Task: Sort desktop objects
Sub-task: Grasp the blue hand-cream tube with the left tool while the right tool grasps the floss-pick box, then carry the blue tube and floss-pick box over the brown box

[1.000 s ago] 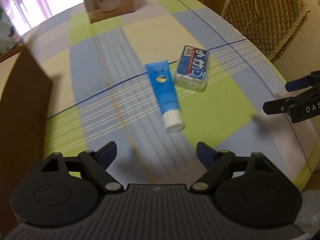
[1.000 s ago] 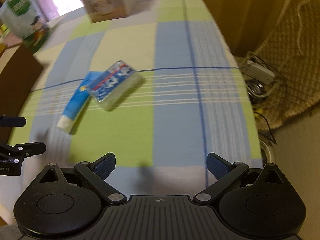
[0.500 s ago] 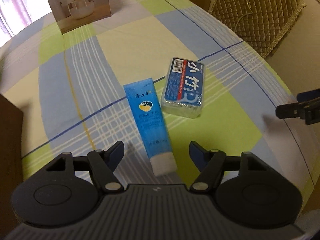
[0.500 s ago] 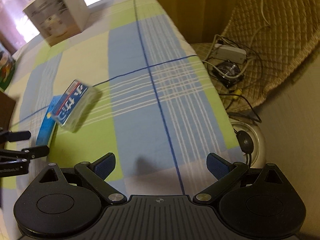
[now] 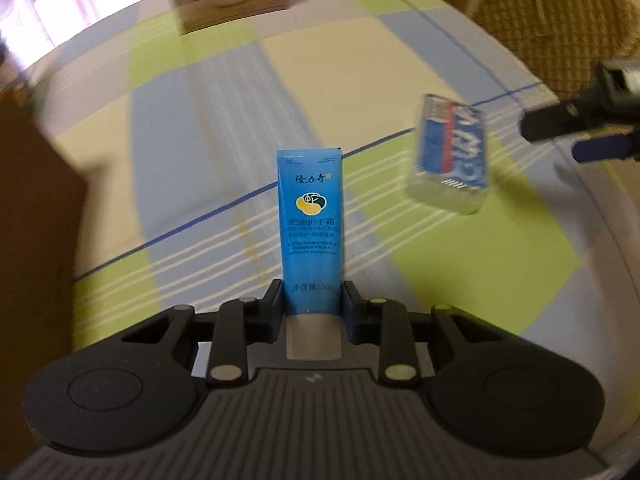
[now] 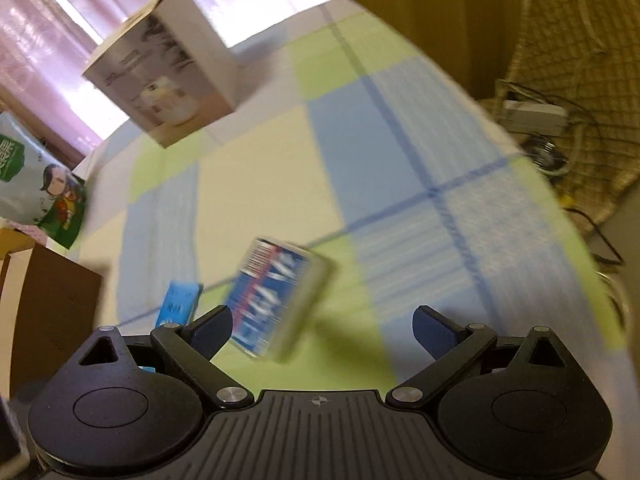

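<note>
My left gripper (image 5: 313, 304) is shut on the blue hand cream tube (image 5: 311, 224), holding it near its white cap with the crimped end pointing away. The tube's far end also shows at the left of the right wrist view as a blue tube (image 6: 178, 304). A clear plastic box with a blue and red label (image 5: 452, 160) lies on the checked tablecloth to the right of the tube. My right gripper (image 6: 322, 328) is open, just in front of that box (image 6: 276, 296), with the box nearer its left finger. The right gripper (image 5: 580, 132) appears at the right edge of the left wrist view.
A white carton with a printed picture (image 6: 160, 84) stands at the table's far side. A brown cardboard box (image 6: 48, 312) sits at the left, with a green and white bag (image 6: 36, 196) behind it. A quilted chair with cables (image 6: 560, 120) is beyond the table's right edge.
My left gripper moved forward over the tube's cap end and shut on it. My right gripper swung left toward the clear box and stayed open.
</note>
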